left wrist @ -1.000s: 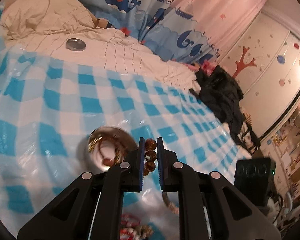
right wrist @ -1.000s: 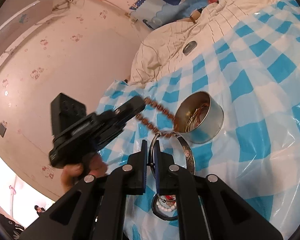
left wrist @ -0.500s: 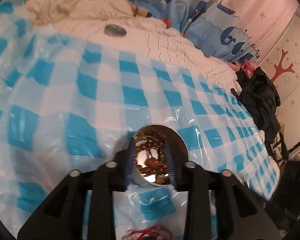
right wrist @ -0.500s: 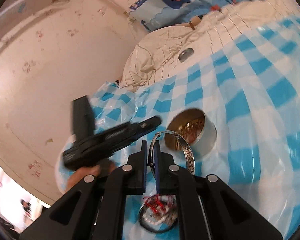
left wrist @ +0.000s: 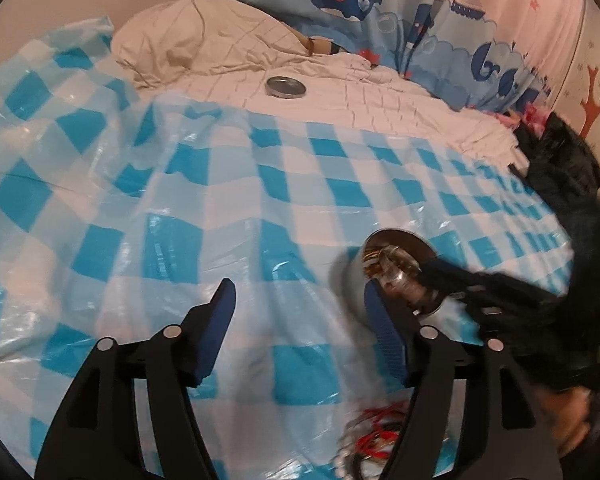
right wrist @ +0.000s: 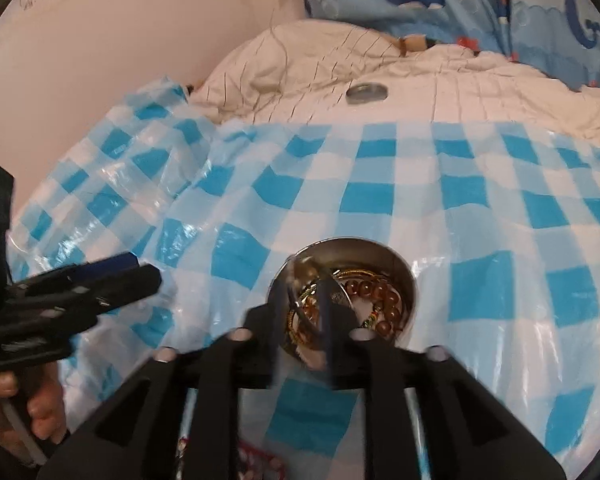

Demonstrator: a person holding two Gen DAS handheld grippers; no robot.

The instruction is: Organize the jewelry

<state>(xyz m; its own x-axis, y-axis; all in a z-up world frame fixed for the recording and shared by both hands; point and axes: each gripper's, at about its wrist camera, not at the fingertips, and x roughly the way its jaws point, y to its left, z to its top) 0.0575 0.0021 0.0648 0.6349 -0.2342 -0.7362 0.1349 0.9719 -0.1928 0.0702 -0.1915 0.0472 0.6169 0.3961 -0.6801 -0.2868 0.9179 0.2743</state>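
Left gripper (left wrist: 300, 312): jaws wide apart, just been opening, nothing between them; it hangs beside the tin, apparently because its load is already delivered.
Right gripper (right wrist: 300, 320): jaws partly apart, just been opening, poised right over the tin's mouth so whatever it lets go falls inside; blurred.
Silver bangle (right wrist: 300, 292): between the right gripper's jaws, tilted over the rim; the blur hides whether the pads touch it, though it looks released.
Tin (right wrist: 400, 276): directly under the right gripper's tips, just right of the left gripper; it serves as the collecting pot.
Brown bead bracelet (right wrist: 384, 296): coiled inside, just beyond the right gripper's tips.
Red and pearl pieces (left wrist: 376, 432): on the checked sheet (left wrist: 220, 200) below the left gripper, likely next.
Lid (left wrist: 286, 87): far ahead on the bed (left wrist: 380, 92), kept clear for filling.
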